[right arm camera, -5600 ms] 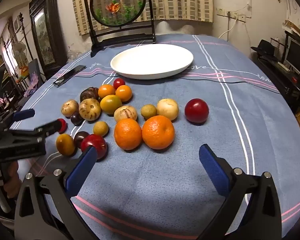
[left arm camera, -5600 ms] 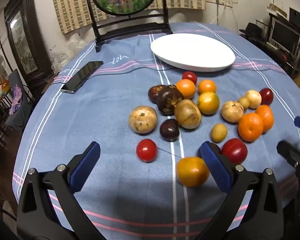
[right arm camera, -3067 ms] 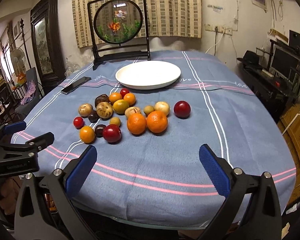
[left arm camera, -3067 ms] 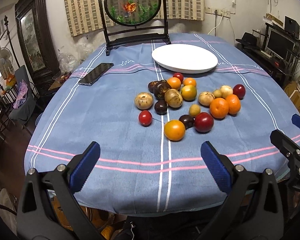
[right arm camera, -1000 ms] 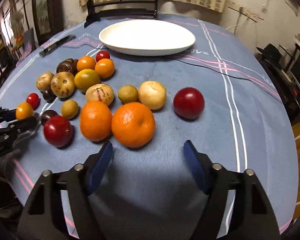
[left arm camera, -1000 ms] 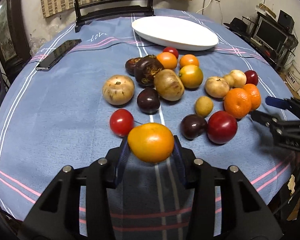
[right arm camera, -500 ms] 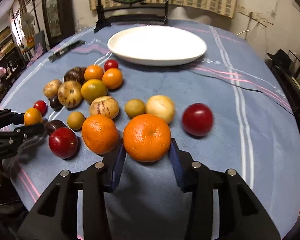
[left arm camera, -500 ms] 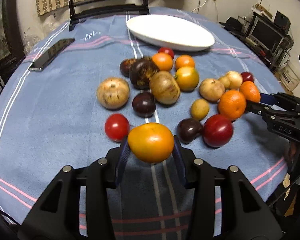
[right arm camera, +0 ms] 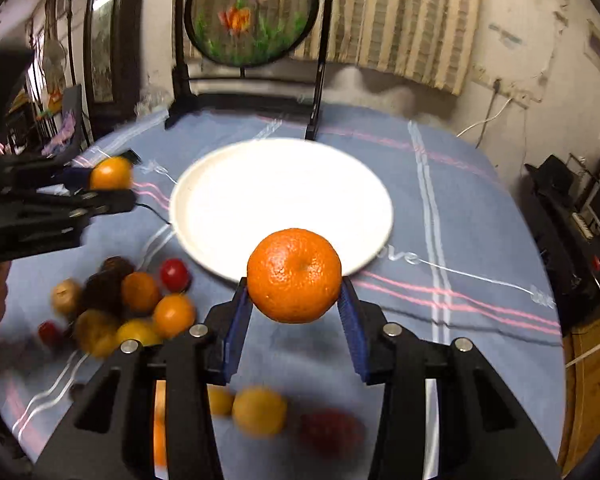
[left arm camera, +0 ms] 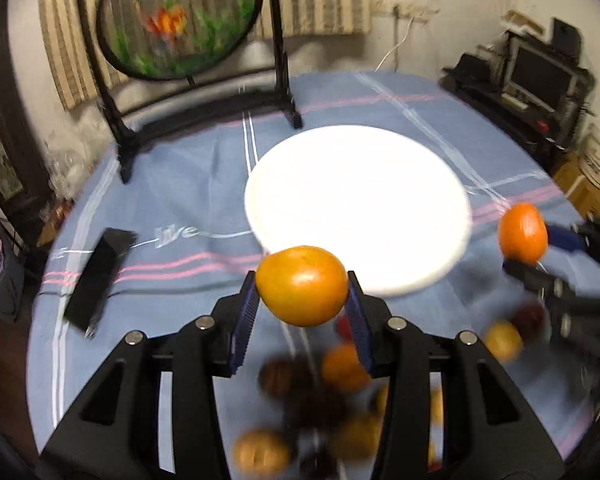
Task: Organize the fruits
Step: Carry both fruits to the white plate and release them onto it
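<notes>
My left gripper (left arm camera: pixel 302 306) is shut on a smooth yellow-orange fruit (left arm camera: pixel 302 285) and holds it in the air just before the near rim of the white plate (left arm camera: pixel 358 184). My right gripper (right arm camera: pixel 294 312) is shut on a dimpled orange mandarin (right arm camera: pixel 294 275), raised before the plate's (right arm camera: pixel 280 196) near rim. Each gripper shows in the other's view: the right one with its mandarin (left arm camera: pixel 523 233), the left one with its fruit (right arm camera: pixel 111 173). The other fruits (right arm camera: pixel 140 304) lie blurred on the blue cloth below.
A black phone (left arm camera: pixel 96 278) lies on the cloth left of the plate. A round painted screen on a black stand (left arm camera: pixel 188 20) stands behind the plate. A desk with monitors (left arm camera: pixel 540 80) is at the right beyond the table edge.
Both grippers have lifted their fruits off the cloth and moved forward towards the white plate. The pile of fruits has dropped below and behind them.
</notes>
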A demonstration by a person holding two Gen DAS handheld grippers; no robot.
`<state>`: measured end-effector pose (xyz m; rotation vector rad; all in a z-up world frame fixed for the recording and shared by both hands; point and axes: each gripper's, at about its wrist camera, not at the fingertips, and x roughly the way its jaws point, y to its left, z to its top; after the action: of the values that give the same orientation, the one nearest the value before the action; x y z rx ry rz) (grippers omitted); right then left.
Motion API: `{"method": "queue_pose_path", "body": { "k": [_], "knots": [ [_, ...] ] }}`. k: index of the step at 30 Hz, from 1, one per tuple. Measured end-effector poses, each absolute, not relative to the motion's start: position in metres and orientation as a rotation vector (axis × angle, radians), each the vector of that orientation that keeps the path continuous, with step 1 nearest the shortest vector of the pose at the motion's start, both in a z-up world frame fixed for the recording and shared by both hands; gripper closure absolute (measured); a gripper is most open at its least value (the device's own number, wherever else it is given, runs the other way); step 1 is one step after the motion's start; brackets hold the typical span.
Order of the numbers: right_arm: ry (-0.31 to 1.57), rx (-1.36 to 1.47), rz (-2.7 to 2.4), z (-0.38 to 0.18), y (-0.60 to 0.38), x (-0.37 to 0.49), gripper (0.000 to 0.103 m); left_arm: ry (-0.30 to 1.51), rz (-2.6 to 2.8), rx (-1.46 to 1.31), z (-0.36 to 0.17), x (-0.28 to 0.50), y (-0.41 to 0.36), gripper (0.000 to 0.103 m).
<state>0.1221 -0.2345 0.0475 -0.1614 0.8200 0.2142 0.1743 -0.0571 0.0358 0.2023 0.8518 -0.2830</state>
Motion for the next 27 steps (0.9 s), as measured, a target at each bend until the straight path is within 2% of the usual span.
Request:
{"method": "queue_pose_path", "body": {
  "k": [4,10,12,14,17,21,27],
  "knots": [
    [0.919,-0.184,0.194,0.021,-0.227,0.168,0.059,0.958,-0.267,0.221,0.002,0.23,-0.079,0.06],
    [0.967,-0.198,0.167,0.001,-0.225,0.203,0.057,1.015,-0.284,0.223,-0.023,0.251,-0.087,0.059],
    [0.944,-0.213,0.124,0.004,-0.225,0.203,0.047,1.026,-0.292,0.197,-0.023,0.252,-0.085,0.058],
    [0.914,-0.194,0.115,0.012,-0.228,0.196,0.04,1.021,-0.311,0.175,-0.017,0.247,-0.082,0.045],
    [0.89,-0.162,0.132,0.026,-0.234,0.179,0.04,0.99,-0.314,0.171,-0.001,0.233,-0.076,0.03],
    [0.861,-0.102,0.12,0.043,-0.253,0.139,0.04,0.952,-0.315,0.122,0.02,0.206,-0.054,0.03],
    [0.82,-0.012,0.108,0.051,-0.277,0.071,0.04,0.862,-0.277,0.101,0.042,0.142,-0.017,0.017]
  ]
}}
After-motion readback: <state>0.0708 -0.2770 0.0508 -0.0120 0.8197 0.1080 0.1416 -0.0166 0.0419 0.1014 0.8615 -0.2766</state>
